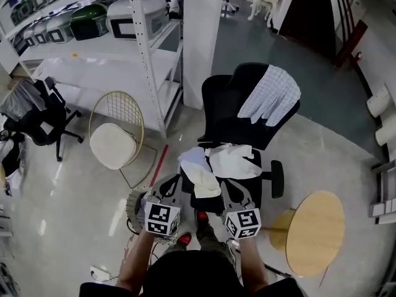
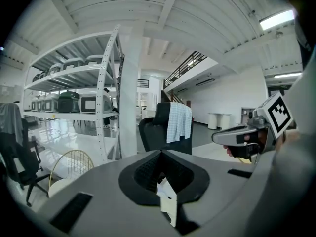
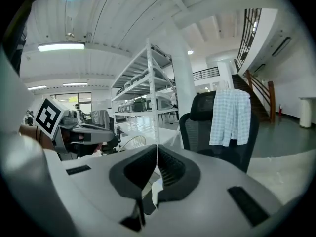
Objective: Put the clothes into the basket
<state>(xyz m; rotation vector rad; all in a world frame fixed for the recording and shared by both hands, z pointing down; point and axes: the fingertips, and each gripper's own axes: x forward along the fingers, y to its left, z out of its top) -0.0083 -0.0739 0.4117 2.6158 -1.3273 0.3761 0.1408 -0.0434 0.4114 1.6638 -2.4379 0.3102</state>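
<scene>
Cream garment [image 1: 203,177], centre frame, hung pinched in both closed jaws: left gripper [image 1: 178,181], right gripper [image 1: 224,184]. I gripped two edges, presumably to clear the chair [image 1: 226,104]; wire basket [image 1: 133,206] lower left.

Clothes on the chair, one garment held up, basket on the floor

A checked white-and-blue cloth [image 1: 270,93] is draped over the backrest of the black office chair [image 1: 230,124], hanging down its front. A white garment [image 1: 234,161] is crumpled on the seat. A pale garment [image 1: 199,173], lavender above and cream below, is bunched at the seat's front edge and is pinched by the closed left gripper [image 1: 174,183] and the closed right gripper [image 1: 228,184]. A round wire basket [image 1: 132,204] is partly seen on the floor, left of the chair, largely hidden beneath the left gripper
</scene>
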